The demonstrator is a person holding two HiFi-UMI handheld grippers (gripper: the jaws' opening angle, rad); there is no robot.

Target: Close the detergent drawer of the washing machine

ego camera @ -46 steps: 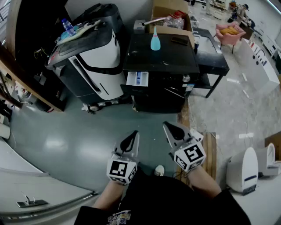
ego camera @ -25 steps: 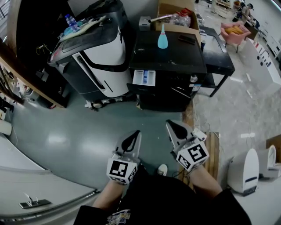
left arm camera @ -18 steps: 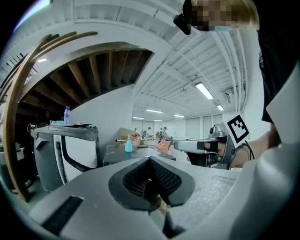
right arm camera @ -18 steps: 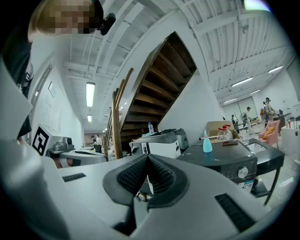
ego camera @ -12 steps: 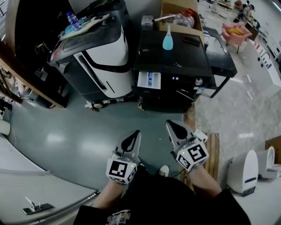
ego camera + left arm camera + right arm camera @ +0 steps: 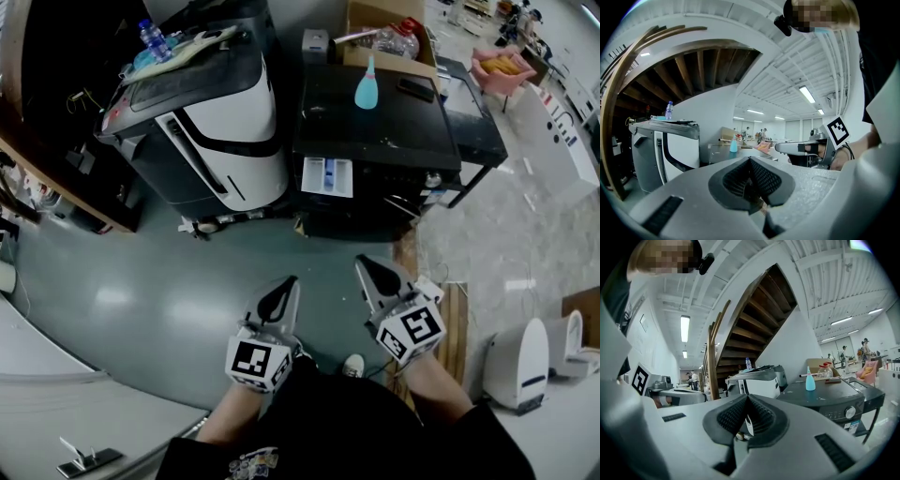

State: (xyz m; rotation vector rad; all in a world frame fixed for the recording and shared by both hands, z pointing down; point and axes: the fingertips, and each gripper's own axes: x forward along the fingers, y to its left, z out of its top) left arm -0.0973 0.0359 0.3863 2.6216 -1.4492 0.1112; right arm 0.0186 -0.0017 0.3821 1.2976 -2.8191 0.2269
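Note:
The black washing machine [image 6: 375, 112] stands across the floor ahead of me. Its white detergent drawer [image 6: 327, 176] sticks out open at the front's upper left. A blue bottle [image 6: 366, 89] stands on the machine's top. My left gripper [image 6: 284, 289] and right gripper [image 6: 367, 267] are held side by side low in the head view, well short of the machine, both pointing at it. Both are shut with nothing between the pads. The right gripper view shows the machine's front [image 6: 834, 404] and the bottle [image 6: 810, 380] beyond the shut right gripper [image 6: 746, 404]. In the left gripper view the left gripper [image 6: 750, 165] is shut.
A grey and white machine [image 6: 206, 122] stands just left of the washer. A cardboard box [image 6: 384, 28] sits behind it, a black table [image 6: 473, 103] to its right. A wooden pallet [image 6: 450, 319] and white appliances [image 6: 520, 366] lie at the right. My shoe [image 6: 353, 365] shows below.
The washer and its open drawer have come nearer in the head view as I walk toward them. Both grippers stay shut and keep their side-by-side pose.

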